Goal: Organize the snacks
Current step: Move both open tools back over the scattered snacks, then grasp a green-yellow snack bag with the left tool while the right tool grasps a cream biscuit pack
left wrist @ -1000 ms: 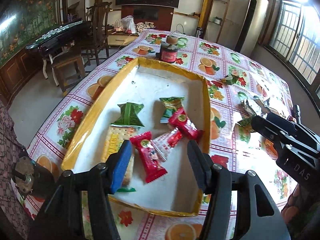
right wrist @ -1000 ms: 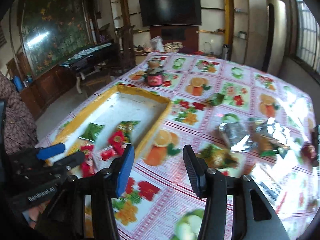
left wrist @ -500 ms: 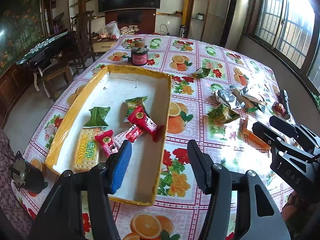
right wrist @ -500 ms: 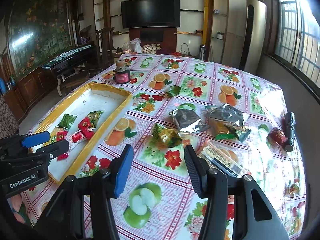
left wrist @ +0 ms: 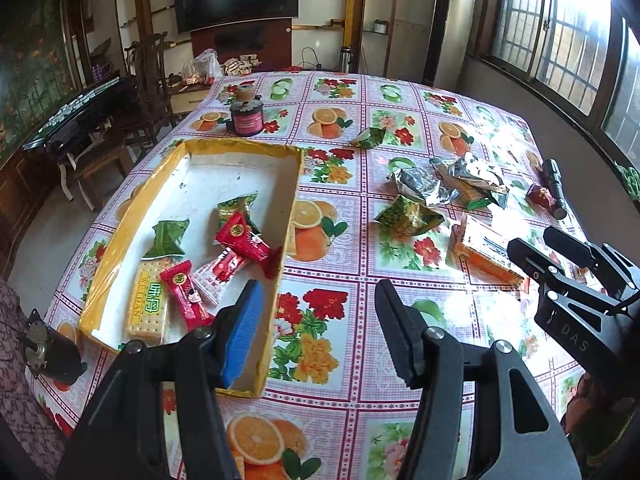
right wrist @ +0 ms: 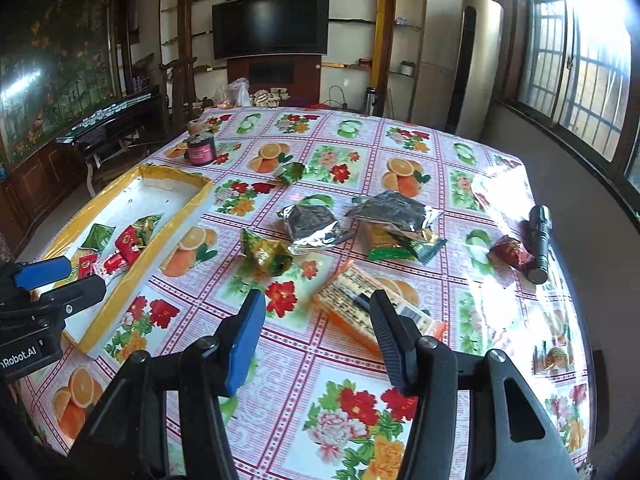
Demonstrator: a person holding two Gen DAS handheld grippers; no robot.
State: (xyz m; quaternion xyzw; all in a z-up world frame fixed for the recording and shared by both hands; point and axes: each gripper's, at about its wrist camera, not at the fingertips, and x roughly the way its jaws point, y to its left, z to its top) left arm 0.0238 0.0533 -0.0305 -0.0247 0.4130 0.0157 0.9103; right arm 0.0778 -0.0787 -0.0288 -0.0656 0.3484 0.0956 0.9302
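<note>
2 grippers up, both with jaws spread and nothing between them. Left gripper (left wrist: 316,320) hovers over the tablecloth (left wrist: 340,380) at the near right corner of the yellow-rimmed tray (left wrist: 290,208). Right gripper (right wrist: 316,328) sits above the orange cracker pack (right wrist: 360,312), fingers apart from it.

Tray contents: biscuit pack (left wrist: 146,304), 2 red wrappers (left wrist: 184,294) (left wrist: 240,240), a red-white one (left wrist: 224,266) and 2 green sachets (left wrist: 168,238) (left wrist: 236,206), all bunched toward the near end.

Loose on the cloth right of the tray: green-gold pouch (right wrist: 266,254), 2 silver foil packs (right wrist: 310,226) (right wrist: 394,210), green-orange bar (right wrist: 404,242), small green packet (right wrist: 290,172) farther back, dark red wrapper (right wrist: 510,252) touching a black flashlight (right wrist: 538,240). Dark jar (right wrist: 200,150) stands beyond the tray's far end.
</note>
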